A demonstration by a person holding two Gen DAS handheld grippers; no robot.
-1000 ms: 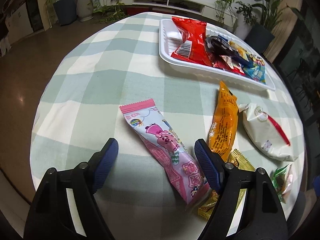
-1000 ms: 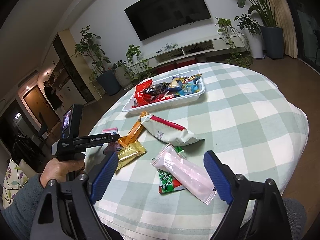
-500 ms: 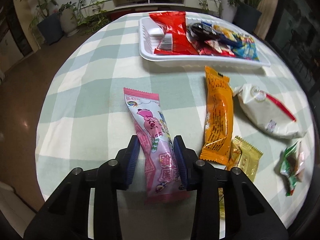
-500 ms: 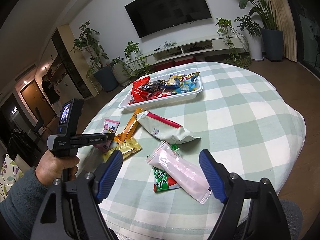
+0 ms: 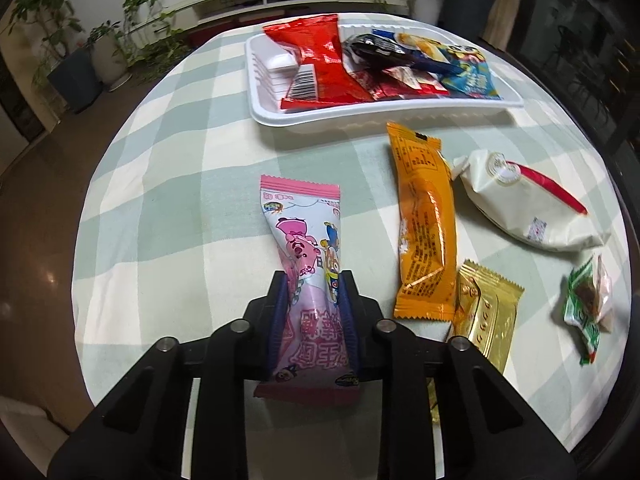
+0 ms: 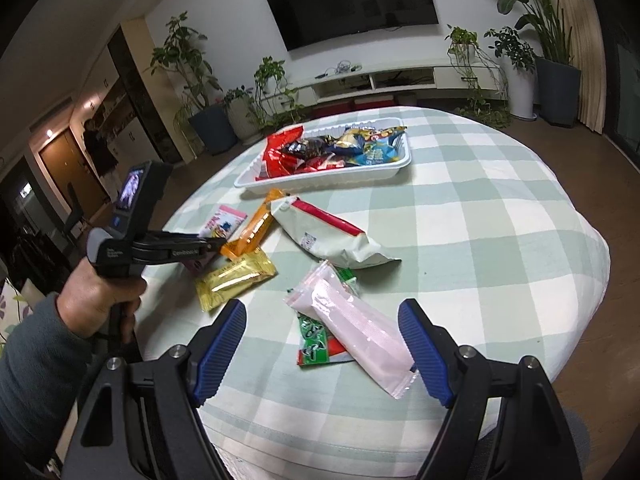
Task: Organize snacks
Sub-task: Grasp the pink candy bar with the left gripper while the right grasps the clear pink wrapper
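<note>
Our left tool [image 5: 313,300] clamps the near half of the pink pack [image 5: 308,280], its blue pads [image 5: 277,320] pressed against both long sides so the wrapper bulges between them. The pack points away from us toward the white tray [image 5: 360,114] and lies on the checked surface [image 5: 168,184]; we cannot tell whether its near end has lifted off the cloth.

From the right wrist, we see the left hand [image 6: 102,300] wrapped around the tool's pistol grip, grey sleeve at the wrist, the tool held low and level over the surface's left edge, its small screen facing back.

Our right tool [image 6: 322,346] hangs wide and grips nothing, poised above the near edge. Between its blue pads [image 6: 418,344] lies a pale pink pack [image 6: 352,328], resting across a green pack [image 6: 316,340].

The tray sits at the far side, loaded with a red pack [image 5: 320,64] and other dark, yellow and blue wrappers. On the cloth between tray and tools lie the orange pack [image 5: 426,224], just right of the pink one, the cream pack [image 5: 520,208] beside it, and the gold pack [image 5: 486,316], whose corner tucks under the orange pack's near end.
</note>
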